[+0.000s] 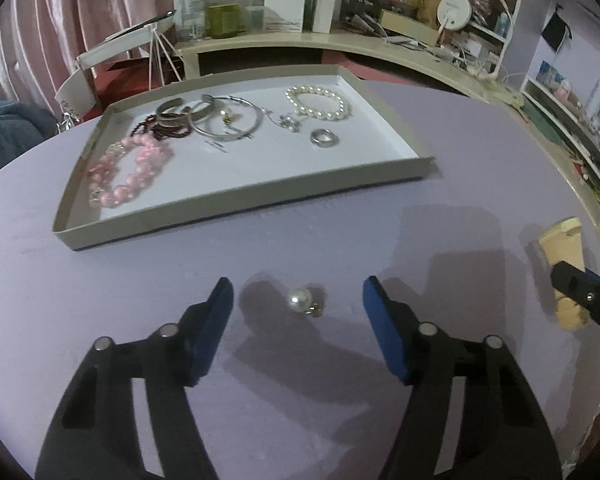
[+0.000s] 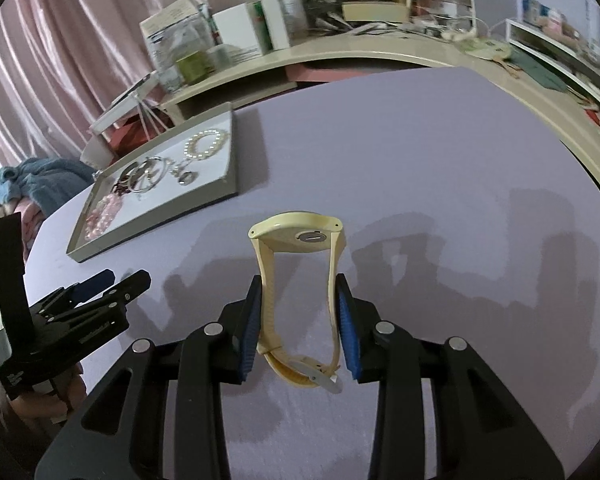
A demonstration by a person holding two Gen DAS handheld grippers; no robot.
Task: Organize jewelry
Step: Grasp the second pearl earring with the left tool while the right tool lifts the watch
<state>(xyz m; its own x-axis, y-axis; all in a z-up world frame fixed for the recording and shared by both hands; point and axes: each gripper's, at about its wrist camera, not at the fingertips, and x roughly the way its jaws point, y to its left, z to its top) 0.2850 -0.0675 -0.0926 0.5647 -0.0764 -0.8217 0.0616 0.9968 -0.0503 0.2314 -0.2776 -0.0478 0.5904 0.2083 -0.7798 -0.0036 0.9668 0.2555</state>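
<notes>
While tray (image 1: 236, 200) holds bracelets (image 1: 130, 172), rings (image 1: 323, 137); right gripper (image 2: 300, 320) clamps watch (image 2: 298, 236)

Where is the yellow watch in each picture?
Left wrist view: the watch shows at the far right edge, only partly, with the right gripper around it.
Right wrist view: the watch is in the middle, its strap squeezed between the blue fingers, its face farthest from the camera.
Shared landmark: the tray of jewelry, on the purple table beyond the watch.
</notes>
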